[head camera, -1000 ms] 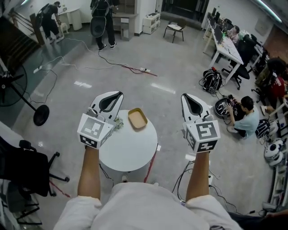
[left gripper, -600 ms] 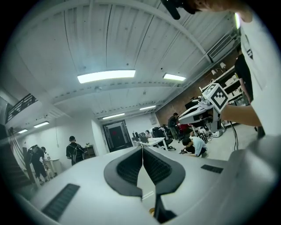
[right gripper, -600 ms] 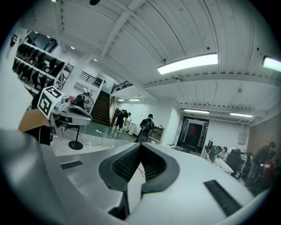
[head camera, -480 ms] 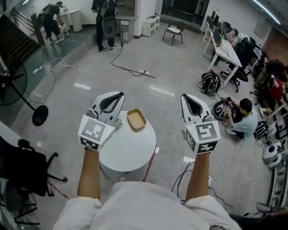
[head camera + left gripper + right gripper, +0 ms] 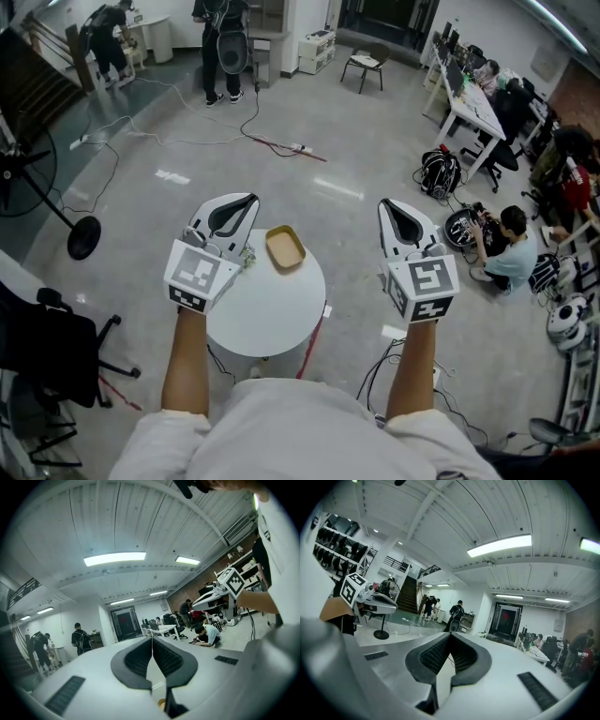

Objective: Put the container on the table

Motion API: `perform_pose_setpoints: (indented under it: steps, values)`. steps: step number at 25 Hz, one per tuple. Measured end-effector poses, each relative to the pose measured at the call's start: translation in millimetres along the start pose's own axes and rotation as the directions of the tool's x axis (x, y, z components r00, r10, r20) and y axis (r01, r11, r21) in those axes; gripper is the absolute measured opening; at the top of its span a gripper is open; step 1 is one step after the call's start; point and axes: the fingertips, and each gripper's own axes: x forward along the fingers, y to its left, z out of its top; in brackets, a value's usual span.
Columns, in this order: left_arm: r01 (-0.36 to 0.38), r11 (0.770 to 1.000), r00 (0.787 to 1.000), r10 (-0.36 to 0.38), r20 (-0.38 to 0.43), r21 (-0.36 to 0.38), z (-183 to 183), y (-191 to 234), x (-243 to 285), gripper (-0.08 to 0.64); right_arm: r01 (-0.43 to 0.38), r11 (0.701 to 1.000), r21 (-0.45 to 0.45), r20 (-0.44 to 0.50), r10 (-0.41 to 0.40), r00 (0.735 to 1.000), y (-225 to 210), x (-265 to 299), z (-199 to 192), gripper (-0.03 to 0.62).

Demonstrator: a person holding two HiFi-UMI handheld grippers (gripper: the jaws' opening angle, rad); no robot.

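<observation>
Round white worktop (image 5: 267, 314) between two raised grippers
Left gripper (image 5: 246, 200) and right gripper (image 5: 386, 204) both have fingers pressed together (nothing between them); the tan container (image 5: 285, 247) sits at the worktop's far edge, with the cable-strewn grey floor (image 5: 356, 131) beyond.

Grey floor (image 5: 281, 112), white desks (image 5: 473, 98), standing fan (image 5: 84, 240)
</observation>
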Motion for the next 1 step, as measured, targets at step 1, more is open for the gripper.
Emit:
perform_pose_setpoints:
  steps: [1]
  values:
    - [0.0, 1.0, 1.0, 0.0, 0.0, -0.001, -0.8, -0.8, 1.3, 0.021, 0.001, 1.0, 0.001, -0.001, -0.001, 1.0, -1.5, 0.0, -1.7, 0.012]
